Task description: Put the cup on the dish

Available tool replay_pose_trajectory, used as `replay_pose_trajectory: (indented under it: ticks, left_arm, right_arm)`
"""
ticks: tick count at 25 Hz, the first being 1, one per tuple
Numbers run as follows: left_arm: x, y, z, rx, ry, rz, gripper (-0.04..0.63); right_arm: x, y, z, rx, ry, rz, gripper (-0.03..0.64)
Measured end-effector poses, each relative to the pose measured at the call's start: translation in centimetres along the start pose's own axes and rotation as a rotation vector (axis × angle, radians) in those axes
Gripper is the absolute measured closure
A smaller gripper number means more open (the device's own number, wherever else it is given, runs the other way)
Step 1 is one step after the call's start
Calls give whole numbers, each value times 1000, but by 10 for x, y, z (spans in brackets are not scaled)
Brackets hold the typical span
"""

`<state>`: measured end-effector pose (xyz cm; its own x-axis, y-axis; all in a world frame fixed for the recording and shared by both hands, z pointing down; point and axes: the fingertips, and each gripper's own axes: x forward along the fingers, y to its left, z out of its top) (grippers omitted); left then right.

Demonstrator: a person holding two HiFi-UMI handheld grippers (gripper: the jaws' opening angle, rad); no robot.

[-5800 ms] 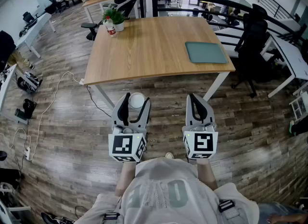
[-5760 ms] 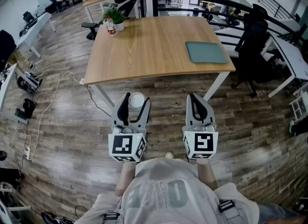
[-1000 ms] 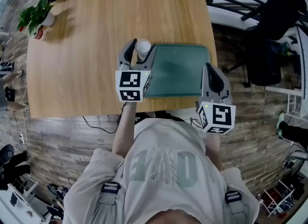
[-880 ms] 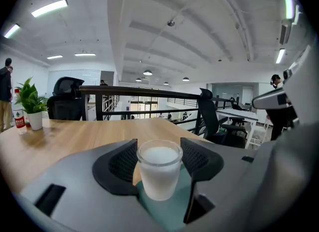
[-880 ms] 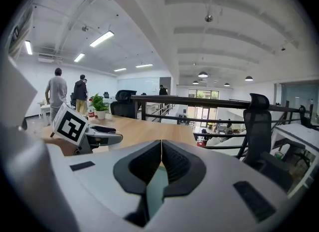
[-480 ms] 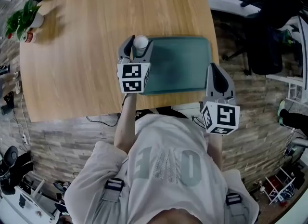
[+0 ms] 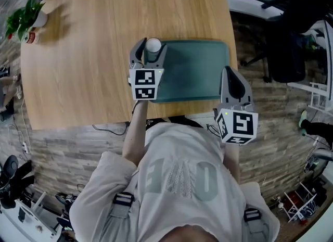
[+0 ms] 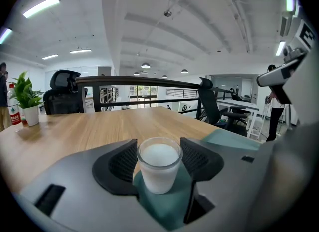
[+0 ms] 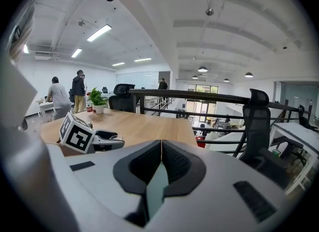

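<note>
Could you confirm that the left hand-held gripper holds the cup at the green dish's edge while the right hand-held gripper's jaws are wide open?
Not quite: the right gripper view shows the right hand-held gripper shut and empty; the left hand-held gripper does hold the cup.

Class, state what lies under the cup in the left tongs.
Under the cup shows the green dish, near its left edge. The cup's own base hides the spot directly below, so contact cannot be told.
</note>
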<state>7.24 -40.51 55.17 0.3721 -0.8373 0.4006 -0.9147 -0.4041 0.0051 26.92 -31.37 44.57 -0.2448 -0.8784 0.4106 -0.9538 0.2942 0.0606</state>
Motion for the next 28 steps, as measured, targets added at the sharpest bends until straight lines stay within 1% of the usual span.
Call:
replay_pose_trajectory:
  ticks: [7, 11, 12, 14, 18, 21, 24, 26, 28]
  left_arm:
    - [-1, 3, -1, -20, -11, 16, 321]
    - [-1, 2, 7, -81, -47, 4, 321]
    - [-2, 2, 11, -79, -57, 6, 321]
    - [-7, 1, 24, -52, -79, 19, 321]
    - [-29, -2, 62, 17, -150, 30, 321]
    - [-55, 0, 101, 48, -245, 41, 321]
    - [-86, 0, 151, 108, -350, 58, 322]
    - [-108, -7, 179, 148, -406, 45, 322]
    - [-132, -12, 203, 158, -468, 33, 322]
  right_arm:
    - [1, 3, 4, -7, -17, 8, 598]
    - [0, 1, 12, -7, -46, 11, 598]
    - [-1, 1, 16, -9, -57, 14, 598]
    - [-1, 1, 24, -15, -82, 24, 598]
    - [0, 6, 53, -23, -164, 41, 598]
    - [-1, 13, 88, -41, -261, 64, 598]
    - [-2, 23, 127, -64, -372, 93, 598]
    - [-5, 31, 148, -71, -435, 111, 598]
    - [-6, 41, 164, -70, -481, 127, 598]
